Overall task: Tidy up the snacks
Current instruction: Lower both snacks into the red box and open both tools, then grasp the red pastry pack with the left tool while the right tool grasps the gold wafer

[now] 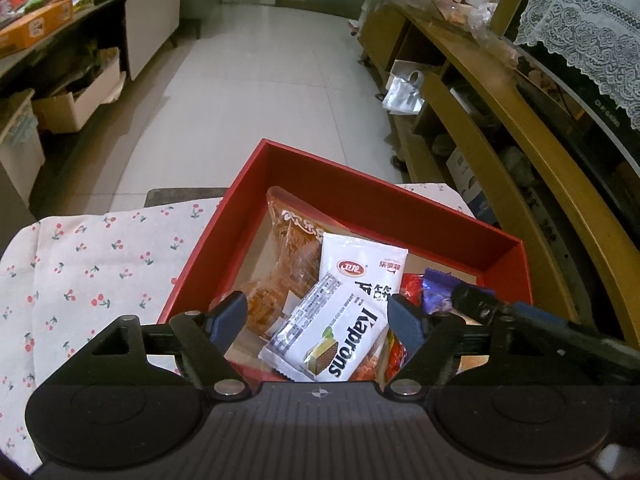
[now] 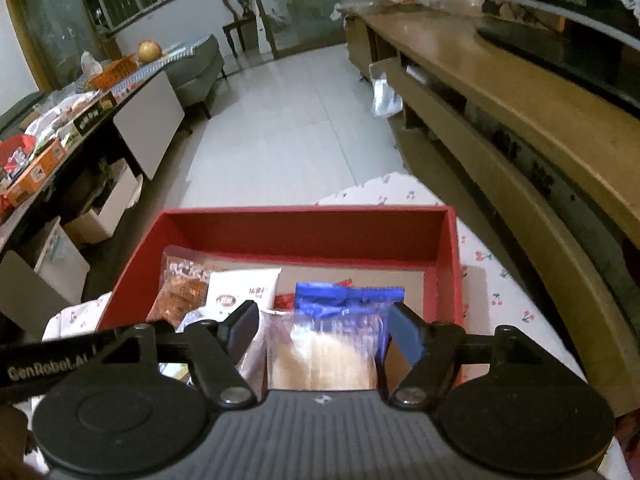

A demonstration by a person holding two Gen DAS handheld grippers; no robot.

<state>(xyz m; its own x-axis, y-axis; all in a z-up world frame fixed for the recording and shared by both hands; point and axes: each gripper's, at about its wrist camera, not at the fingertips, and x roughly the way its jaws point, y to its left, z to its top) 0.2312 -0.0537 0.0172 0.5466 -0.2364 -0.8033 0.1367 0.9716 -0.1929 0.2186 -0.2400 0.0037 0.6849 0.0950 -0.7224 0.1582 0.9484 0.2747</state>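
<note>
Two grippers hang over a red box [image 1: 280,168] that sits on a cherry-print cloth [image 1: 88,256]. Between the left gripper's [image 1: 316,316] spread blue pads [image 1: 230,314] lies a white wafer pack [image 1: 332,340], printed side up, with a clear gap on each side; the pads press on nothing. Behind it in the box lie a white pouch [image 1: 364,264] with a red logo, an orange-brown snack [image 1: 292,248] in clear wrap, and red and purple packets [image 1: 436,292] toward the right wall. From the right wrist, the right gripper [image 2: 324,328] also stands part open, with a clear bag [image 2: 328,344] topped by a blue seal and holding a pale cake directly between its pads [image 2: 404,334]; blur hides whether they touch it, though they look apart. Beyond the box stretch a tiled floor [image 2: 288,128], a wooden cabinet [image 2: 520,112] on the right and a cluttered counter [image 2: 60,132] on the left.
</note>
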